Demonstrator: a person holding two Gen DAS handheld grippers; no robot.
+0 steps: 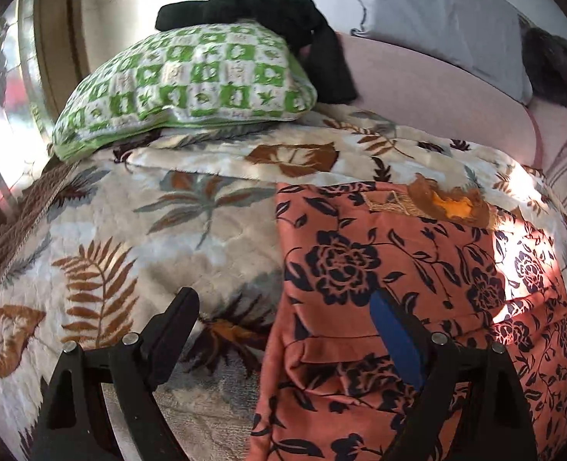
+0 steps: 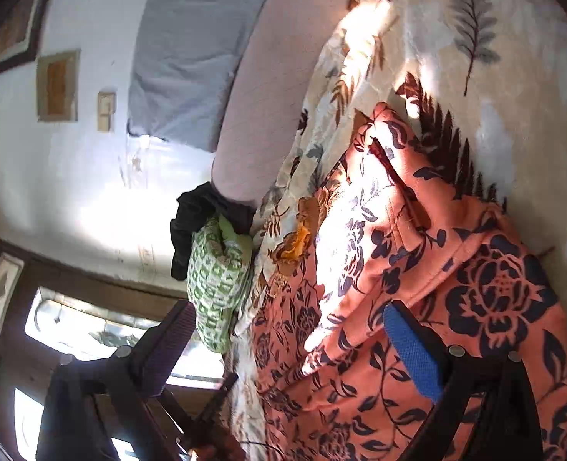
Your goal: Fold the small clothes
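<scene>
Folding barely begun: floral garment (image 1: 398, 288) lies rumpled on bed (image 1: 149, 230); left hand-held gripper (image 1: 287, 330) and right hand-held gripper (image 2: 287, 345) gape, empty.

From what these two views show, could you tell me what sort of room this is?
Most likely a bedroom: a bed under a leaf-print blanket, a green patterned pillow, a grey pillow against the wall.
</scene>
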